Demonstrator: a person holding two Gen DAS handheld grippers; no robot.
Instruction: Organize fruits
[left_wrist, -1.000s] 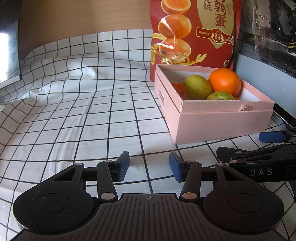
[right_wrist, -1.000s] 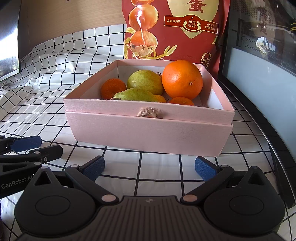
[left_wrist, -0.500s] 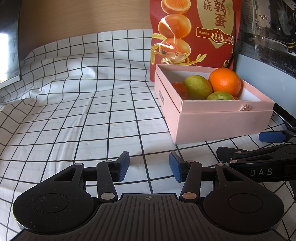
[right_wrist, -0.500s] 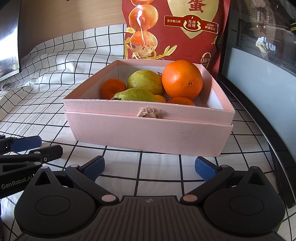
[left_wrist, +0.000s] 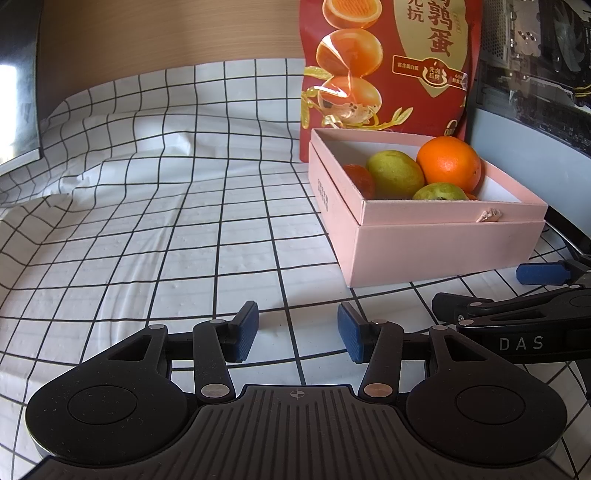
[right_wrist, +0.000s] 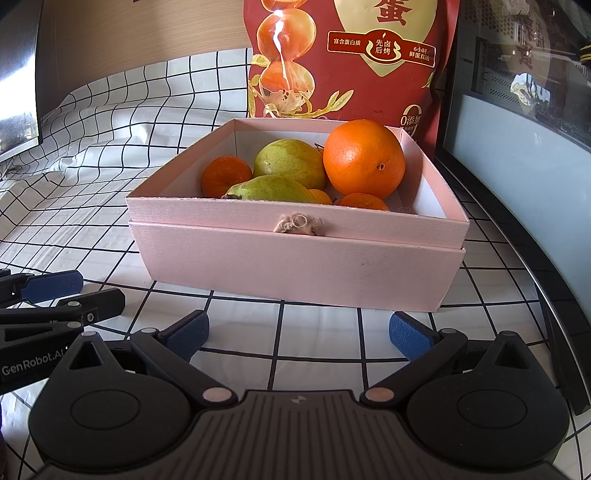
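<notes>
Where the white black-grid tablecloth (left_wrist: 155, 229) rises against a wooden wall (left_wrist: 166, 33), a red snack bag (right_wrist: 354, 59) with Chinese print stands behind the pink box (right_wrist: 295, 258), which holds a large orange (right_wrist: 364, 158), two pears (right_wrist: 290, 162) and small mandarins (right_wrist: 225, 175). Both claws are spread and empty: right gripper (right_wrist: 299, 334), left gripper (left_wrist: 297, 332), lettered "GenRobot.AI" and "DAS".
</notes>
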